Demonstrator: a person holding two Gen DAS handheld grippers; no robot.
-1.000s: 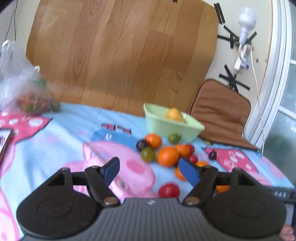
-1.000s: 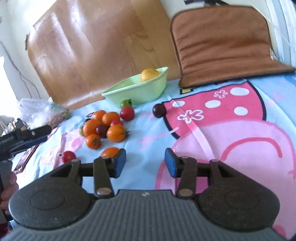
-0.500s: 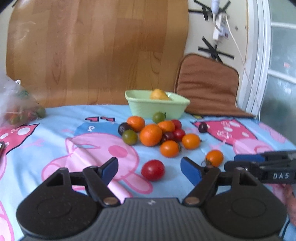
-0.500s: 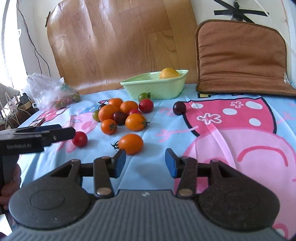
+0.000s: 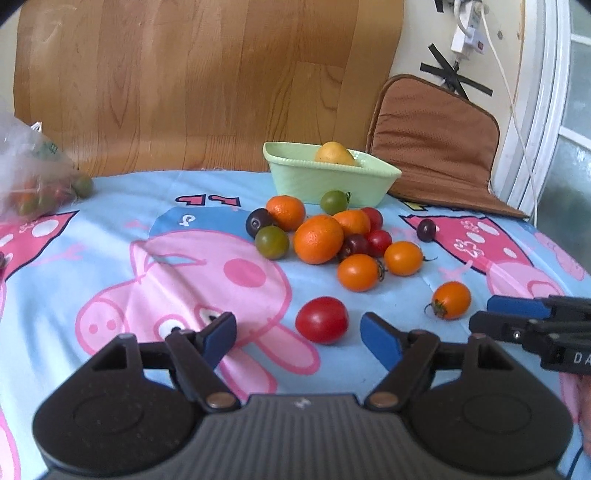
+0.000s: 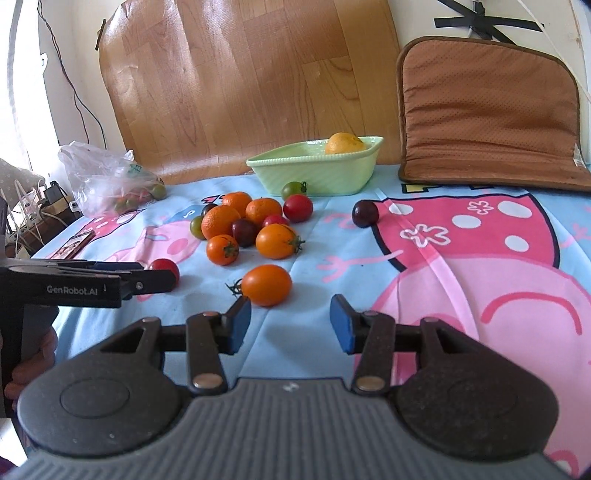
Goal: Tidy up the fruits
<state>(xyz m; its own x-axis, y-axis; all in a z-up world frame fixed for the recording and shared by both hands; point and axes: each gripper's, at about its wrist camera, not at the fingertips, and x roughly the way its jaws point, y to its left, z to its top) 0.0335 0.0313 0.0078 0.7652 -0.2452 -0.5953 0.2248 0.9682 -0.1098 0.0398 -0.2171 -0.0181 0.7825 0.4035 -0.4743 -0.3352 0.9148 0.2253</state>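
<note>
The left gripper [image 5: 298, 328] has its blue fingers [image 5: 380, 341] spread wide, and they have just been opening; nothing is pinched. A red tomato [image 5: 322, 319] lies on the cloth just ahead of the gap between them, untouched. The right gripper [image 6: 290, 322] also stands open and empty, its jaws narrower than the left's, with an orange tomato [image 6: 266, 285] just in front of its left finger [image 6: 238, 325], apart from it.

The rest of the fruit sits in a loose pile [image 5: 325, 236] on the cartoon-printed blue tablecloth [image 5: 110, 229], between the grippers and a pale green bowl [image 5: 325, 181] that holds one yellow-orange fruit [image 5: 334, 153]. A dark plum-coloured tomato [image 6: 365, 213] lies off to the pile's right.

The right wrist view alone shows the person's hand [image 6: 33, 354] around the left gripper's handle, a phone [image 6: 75, 244] at the table edge and cables by the wall. The left wrist view alone shows the white door frame [image 5: 546, 110] and a plug with its cord [image 5: 466, 35]. Both show the plastic bag [image 6: 110, 181] of fruit and the brown cushion [image 5: 436, 144].

Against a second ago, both views are steadier and more level, the red tomato sits closer to the left fingers, and the right gripper's side now enters the left view.
</note>
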